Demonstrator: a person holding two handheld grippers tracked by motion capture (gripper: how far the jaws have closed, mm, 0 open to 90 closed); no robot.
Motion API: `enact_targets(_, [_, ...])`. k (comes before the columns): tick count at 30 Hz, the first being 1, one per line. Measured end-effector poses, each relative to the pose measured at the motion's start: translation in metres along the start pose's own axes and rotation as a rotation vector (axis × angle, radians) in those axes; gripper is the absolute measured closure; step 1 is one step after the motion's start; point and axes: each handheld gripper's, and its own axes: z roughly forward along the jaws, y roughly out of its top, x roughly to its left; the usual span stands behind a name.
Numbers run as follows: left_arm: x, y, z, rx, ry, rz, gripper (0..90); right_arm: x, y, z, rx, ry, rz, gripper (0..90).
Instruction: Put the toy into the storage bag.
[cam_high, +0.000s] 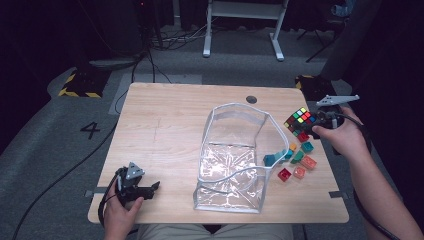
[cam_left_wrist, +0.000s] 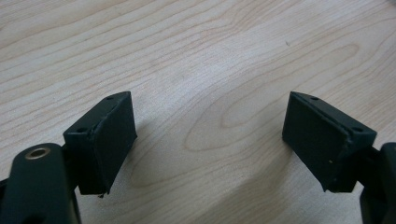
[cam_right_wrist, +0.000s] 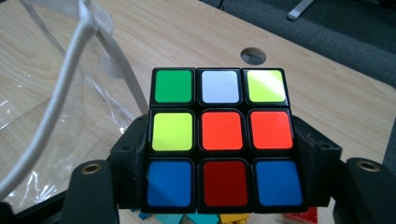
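Clear pouch (cam_high: 235, 155) stands open mid-table, floppy plastic. Just right of it, my right gripper (cam_high: 306, 126) clamps the puzzle cube (cam_right_wrist: 219, 137) on opposite side faces: rigid, light, slick, prob twists if squeezed off-centre. Left gripper (cam_left_wrist: 208, 140) wide, w/ nothing in it, well left of pouch.

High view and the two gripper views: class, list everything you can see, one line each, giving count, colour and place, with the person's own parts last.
Table: one, light wood, centre; round cable hole near its far edge.
Clear bag: one, transparent with white trim, open, standing right of the table's middle.
Puzzle cube: one, multicoloured, held off the table at the far right.
Small blocks: about ten, teal, red, orange and yellow, in a cluster right of the bag.
White frame legs: one stand, on the grey floor beyond the table.
Left gripper: one, black, jaws apart over bare wood, near left corner.
Right gripper: one, black, jaws clamped on the cube's sides.
Hands: two, one on each gripper.
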Motion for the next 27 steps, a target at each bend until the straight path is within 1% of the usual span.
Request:
enact_targets(5, [0.0,0.0,0.0,0.0,0.0,0.0,17.6,0.001,0.006,-0.008,-0.008,-0.003,0.0,34.1])
enact_targets(6, [0.0,0.0,0.0,0.0,0.0,0.0,17.6,0.002,0.01,-0.011,-0.013,-0.002,-0.008,34.1])
enact_targets(9, [0.0,0.0,0.0,0.0,0.0,0.0,17.6,0.004,0.014,-0.013,-0.02,0.001,-0.015,34.1])
enact_targets(10, [0.0,0.0,0.0,0.0,0.0,0.0,17.6,0.008,0.019,-0.013,-0.012,-0.004,-0.044,34.1])
enact_targets(14, [0.0,0.0,0.0,0.0,0.0,0.0,17.6,0.018,0.029,-0.017,-0.025,0.013,-0.075,34.1])
enact_targets(15, [0.0,0.0,0.0,0.0,0.0,0.0,17.6,0.018,0.029,-0.017,-0.025,0.013,-0.075,34.1])
enact_targets(16, [0.0,0.0,0.0,0.0,0.0,0.0,17.6,0.023,0.035,-0.02,-0.03,0.013,-0.104,34.1])
enact_targets(17, [0.0,0.0,0.0,0.0,0.0,0.0,17.6,0.023,0.035,-0.02,-0.03,0.013,-0.104,34.1])
enact_targets(19, [0.0,0.0,0.0,0.0,0.0,0.0,17.6,0.029,0.04,-0.022,-0.033,0.015,-0.129,34.1])
enact_targets(20, [0.0,0.0,0.0,0.0,-0.001,0.0,17.5,0.035,0.044,-0.025,-0.041,0.033,-0.139,34.0])
enact_targets(21, [0.0,0.0,0.0,0.001,-0.003,0.002,17.4,0.039,0.047,-0.025,-0.042,0.042,-0.146,34.1])
enact_targets(22, [0.0,0.0,0.0,0.0,-0.001,0.0,17.3,0.042,0.049,-0.026,-0.043,0.052,-0.156,34.1])
enact_targets(23, [0.0,0.0,0.0,0.0,-0.001,0.0,17.3,0.042,0.049,-0.026,-0.043,0.052,-0.156,34.1])
enact_targets(24, [0.0,0.0,0.0,0.0,-0.002,0.0,17.2,0.048,0.053,-0.027,-0.048,0.076,-0.169,34.1])
enact_targets(25, [0.0,0.0,0.0,0.0,-0.002,0.001,17.1,0.052,0.056,-0.027,-0.046,0.083,-0.174,34.0])
enact_targets(26, [0.0,0.0,0.0,0.0,-0.002,0.001,17.1,0.052,0.056,-0.027,-0.046,0.083,-0.174,34.0])
enact_targets(27, [0.0,0.0,0.0,0.0,-0.002,0.001,17.1,0.059,0.06,-0.027,-0.047,0.096,-0.191,34.1])
